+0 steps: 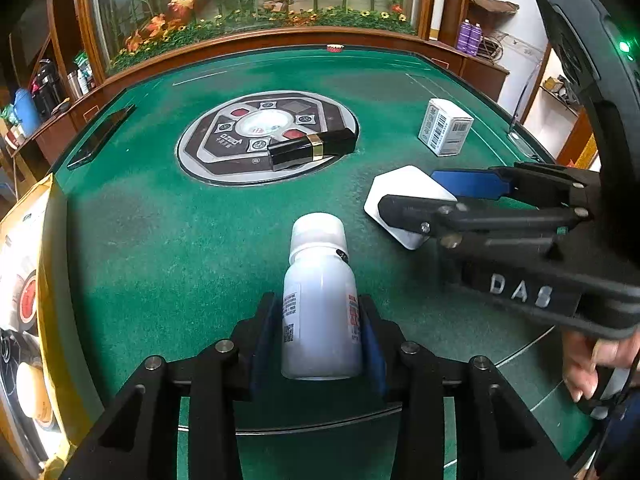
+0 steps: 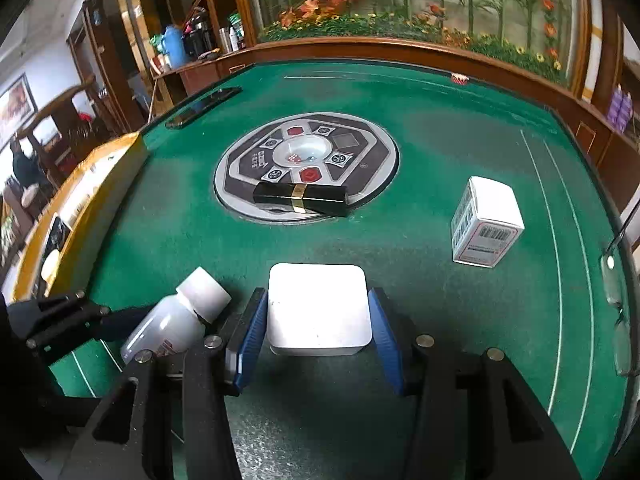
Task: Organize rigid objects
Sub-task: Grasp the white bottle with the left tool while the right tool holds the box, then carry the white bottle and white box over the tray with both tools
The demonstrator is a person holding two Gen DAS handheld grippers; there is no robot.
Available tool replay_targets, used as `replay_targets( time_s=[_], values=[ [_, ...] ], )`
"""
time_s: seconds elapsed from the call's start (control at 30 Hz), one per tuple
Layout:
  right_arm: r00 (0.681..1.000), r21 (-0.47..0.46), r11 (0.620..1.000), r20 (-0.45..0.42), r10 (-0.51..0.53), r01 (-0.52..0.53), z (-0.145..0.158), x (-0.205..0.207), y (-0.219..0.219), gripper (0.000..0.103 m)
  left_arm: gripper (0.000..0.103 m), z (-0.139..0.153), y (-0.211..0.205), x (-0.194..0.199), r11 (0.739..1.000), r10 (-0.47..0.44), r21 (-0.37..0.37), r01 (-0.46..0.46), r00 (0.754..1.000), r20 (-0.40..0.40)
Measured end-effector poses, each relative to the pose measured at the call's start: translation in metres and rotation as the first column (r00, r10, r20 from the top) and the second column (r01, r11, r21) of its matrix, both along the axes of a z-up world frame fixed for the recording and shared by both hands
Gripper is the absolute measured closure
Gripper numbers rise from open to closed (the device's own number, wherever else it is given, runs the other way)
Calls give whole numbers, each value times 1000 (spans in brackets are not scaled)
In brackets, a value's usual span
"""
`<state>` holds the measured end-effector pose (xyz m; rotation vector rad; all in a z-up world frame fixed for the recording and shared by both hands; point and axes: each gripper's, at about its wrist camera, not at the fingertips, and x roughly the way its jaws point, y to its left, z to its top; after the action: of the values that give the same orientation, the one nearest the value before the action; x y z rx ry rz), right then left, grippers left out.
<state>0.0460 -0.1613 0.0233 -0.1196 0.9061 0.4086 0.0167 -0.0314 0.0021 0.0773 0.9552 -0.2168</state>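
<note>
A white plastic bottle [image 1: 320, 300] with a white cap lies on the green felt table [image 1: 160, 240]. My left gripper [image 1: 318, 320] is shut on its body. It also shows in the right wrist view [image 2: 176, 324]. A flat white square box [image 2: 318, 308] lies between the blue pads [image 2: 252, 340] of my right gripper [image 2: 318, 320]; the pads stand just off its sides, open. In the left wrist view the right gripper [image 1: 412, 192] straddles the white square box [image 1: 400, 188]. A black lipstick tube [image 2: 300, 198] with a gold band lies on the round centre panel [image 2: 376, 148].
A small white carton with barcodes [image 2: 486, 222] stands at the right. A yellow box [image 2: 80, 200] sits at the table's left edge. A dark phone [image 2: 204, 106] lies at the far left rim. Glasses [image 2: 616, 312] lie at the right edge.
</note>
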Motion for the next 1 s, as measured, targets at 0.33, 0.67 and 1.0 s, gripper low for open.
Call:
replay_targets(
  time_s=[0.33,0.67,1.0],
  values=[
    [999,-105,994,48,15,-10,-2,-7,12,53,39,-2,-9,4,1000,16,10,-16,1000,0],
    [999,-32,999,34,-5,6,2,-4,3,54,67,4,19,4,990,121,-76,-118,992,40],
    [999,11,1000,49,-3,3,9,-4,1,54,67,34,35,-17,984,154,-108,-141,981,119]
  ],
)
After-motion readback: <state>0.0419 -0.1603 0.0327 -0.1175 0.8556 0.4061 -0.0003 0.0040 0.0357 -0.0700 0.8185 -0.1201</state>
